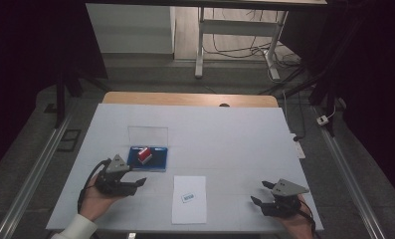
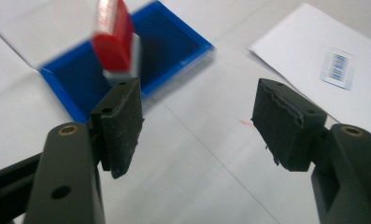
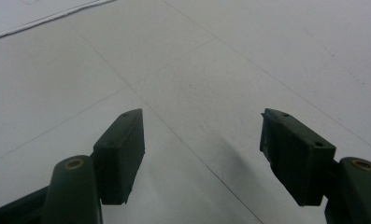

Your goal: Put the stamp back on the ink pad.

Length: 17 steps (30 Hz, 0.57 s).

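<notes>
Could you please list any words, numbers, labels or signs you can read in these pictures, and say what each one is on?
No text can be read.
Blue stamped mark on the white sheet of paper: rows of bars like a barcode or lines of print, too blurred and small to read.
Red stamp on the blue ink pad: no lettering visible.

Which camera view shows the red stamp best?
The left gripper view: the red stamp stands close and large, though blurred, on the blue ink pad. The high view shows the stamp small, on the pad beside the left gripper. The right gripper view faces bare table.
</notes>
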Tool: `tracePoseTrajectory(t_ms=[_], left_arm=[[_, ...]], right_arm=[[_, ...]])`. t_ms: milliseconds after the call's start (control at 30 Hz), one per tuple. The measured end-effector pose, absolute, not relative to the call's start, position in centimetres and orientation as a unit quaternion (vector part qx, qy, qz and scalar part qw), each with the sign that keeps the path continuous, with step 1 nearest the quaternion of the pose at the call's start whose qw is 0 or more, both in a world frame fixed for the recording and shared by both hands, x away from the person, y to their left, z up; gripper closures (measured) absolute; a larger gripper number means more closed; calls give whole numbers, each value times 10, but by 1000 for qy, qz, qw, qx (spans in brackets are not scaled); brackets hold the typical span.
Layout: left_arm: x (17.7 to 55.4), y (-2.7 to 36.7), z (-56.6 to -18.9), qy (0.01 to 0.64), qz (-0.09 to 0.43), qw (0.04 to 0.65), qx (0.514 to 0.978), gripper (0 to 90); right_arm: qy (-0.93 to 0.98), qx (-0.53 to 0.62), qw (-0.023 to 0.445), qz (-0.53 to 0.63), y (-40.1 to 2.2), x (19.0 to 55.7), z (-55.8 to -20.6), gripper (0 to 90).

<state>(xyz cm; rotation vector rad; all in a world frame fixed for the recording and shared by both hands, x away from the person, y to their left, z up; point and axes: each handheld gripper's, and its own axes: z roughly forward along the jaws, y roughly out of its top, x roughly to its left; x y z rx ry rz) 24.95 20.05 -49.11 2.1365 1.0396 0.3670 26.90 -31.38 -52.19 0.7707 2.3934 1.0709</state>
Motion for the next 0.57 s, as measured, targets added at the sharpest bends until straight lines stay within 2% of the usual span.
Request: tracePoseTrajectory(t_ms=[267, 567], left_arm=[[228, 203, -503, 394, 134, 362, 834, 335], [227, 205, -504, 399, 139, 368, 828, 335]], right_arm=[[855, 277, 204, 388, -314, 269, -522, 304], [853, 274, 209, 392, -314, 268, -520, 304]])
